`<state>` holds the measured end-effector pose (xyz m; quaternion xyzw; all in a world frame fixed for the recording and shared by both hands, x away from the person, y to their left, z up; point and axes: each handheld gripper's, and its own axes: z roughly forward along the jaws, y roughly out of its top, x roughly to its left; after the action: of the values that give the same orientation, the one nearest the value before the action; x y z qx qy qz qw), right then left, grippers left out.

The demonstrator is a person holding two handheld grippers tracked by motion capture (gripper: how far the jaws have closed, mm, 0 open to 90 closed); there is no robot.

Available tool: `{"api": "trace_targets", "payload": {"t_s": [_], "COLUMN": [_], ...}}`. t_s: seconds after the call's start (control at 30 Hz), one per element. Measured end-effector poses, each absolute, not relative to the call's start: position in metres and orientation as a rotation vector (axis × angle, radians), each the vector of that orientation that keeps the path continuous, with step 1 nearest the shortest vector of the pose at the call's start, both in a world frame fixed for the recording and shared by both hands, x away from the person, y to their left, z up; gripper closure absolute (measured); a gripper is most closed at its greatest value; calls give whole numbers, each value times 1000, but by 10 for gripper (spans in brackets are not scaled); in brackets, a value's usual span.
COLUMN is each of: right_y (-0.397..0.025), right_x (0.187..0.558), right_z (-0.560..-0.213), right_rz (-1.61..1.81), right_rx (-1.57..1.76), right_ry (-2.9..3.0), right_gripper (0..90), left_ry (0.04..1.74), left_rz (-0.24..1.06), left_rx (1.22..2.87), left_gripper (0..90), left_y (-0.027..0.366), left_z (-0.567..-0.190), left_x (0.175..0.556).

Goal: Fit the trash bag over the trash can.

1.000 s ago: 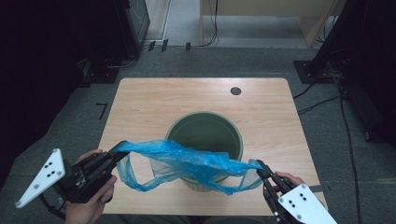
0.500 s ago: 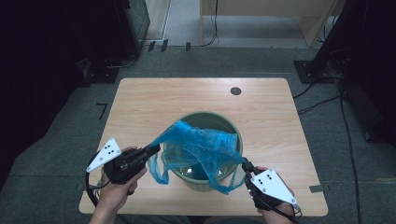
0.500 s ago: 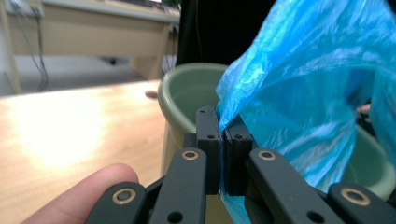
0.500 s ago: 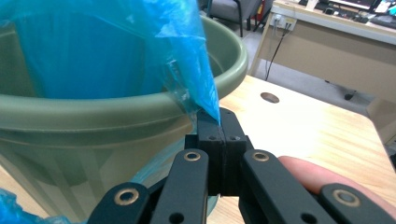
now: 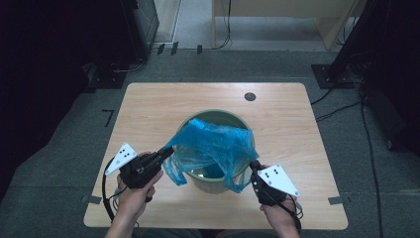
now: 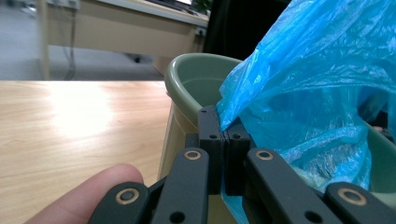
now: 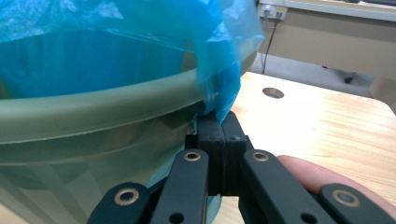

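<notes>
Both grippers, left (image 5: 166, 151) and right (image 5: 253, 166), clamp opposite edges of the crinkled blue plastic bag (image 5: 213, 144) draped over the round green plastic bin (image 5: 236, 120); best pull each edge outward, down past the rim.

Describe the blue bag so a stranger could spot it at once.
On the wooden table stands a round green bin near the front edge. Draped over its mouth is the blue bag, thin crinkled plastic, the only blue thing, pinched by both grippers.
</notes>
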<state>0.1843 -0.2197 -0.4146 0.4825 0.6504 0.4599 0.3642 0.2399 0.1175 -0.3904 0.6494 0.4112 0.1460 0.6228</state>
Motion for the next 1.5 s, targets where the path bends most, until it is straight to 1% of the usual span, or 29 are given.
{"api": "trace_targets", "payload": {"t_s": [0.23,0.33,0.37,0.4,0.47,0.53,0.63,0.77,0.83,0.97,1.1,1.17,1.27,1.37,1.4,1.43,1.47,1.5], "right_y": [-216,-216,-217,-219,-224,-233,-252,-271,-278,-281,-270,-266,-261,-263,-265,-267,-270,-271], "right_x": [213,217,217,215,211,203,189,173,167,160,157,156,156,156,156,155,155,154], "right_z": [-417,-421,-422,-422,-422,-419,-412,-401,-393,-380,-377,-377,-377,-376,-375,-375,-375,-374], "right_rz": [1215,1220,1221,1229,1237,1240,1274,1303,1348,1447,1426,1427,1432,1461,1465,1461,1458,1452], "right_rx": [1278,1289,1284,1264,1238,1221,1192,1152,1139,1085,1048,1032,1014,1032,1034,1033,1031,1037], "right_ry": [1630,1615,1619,1623,1624,1612,1595,1579,1576,1614,1644,1653,1661,1650,1639,1619,1599,1585], "right_gripper": [900,900,881,833,681,604,554,512,477,309,199,156,152,161,190,282,393,456], "left_ry": [955,955,950,945,933,918,895,871,875,872,859,845,817,809,811,817,820,821], "left_rz": [337,327,328,334,337,343,363,378,391,399,418,414,417,420,423,423,418,412], "left_rx": [1448,1446,1444,1439,1433,1428,1420,1417,1411,1400,1403,1406,1422,1428,1424,1421,1416,1412], "left_gripper": [884,879,879,879,878,873,856,838,810,765,703,696,699,752,777,802,825,849], "left_y": [120,122,123,125,127,130,131,130,128,125,118,114,107,106,107,108,110,111], "left_z": [-395,-394,-393,-391,-387,-383,-377,-371,-368,-363,-359,-358,-357,-359,-359,-360,-361,-361], "left_x": [250,248,247,245,242,239,232,226,223,217,211,208,205,205,206,206,207,208]}}
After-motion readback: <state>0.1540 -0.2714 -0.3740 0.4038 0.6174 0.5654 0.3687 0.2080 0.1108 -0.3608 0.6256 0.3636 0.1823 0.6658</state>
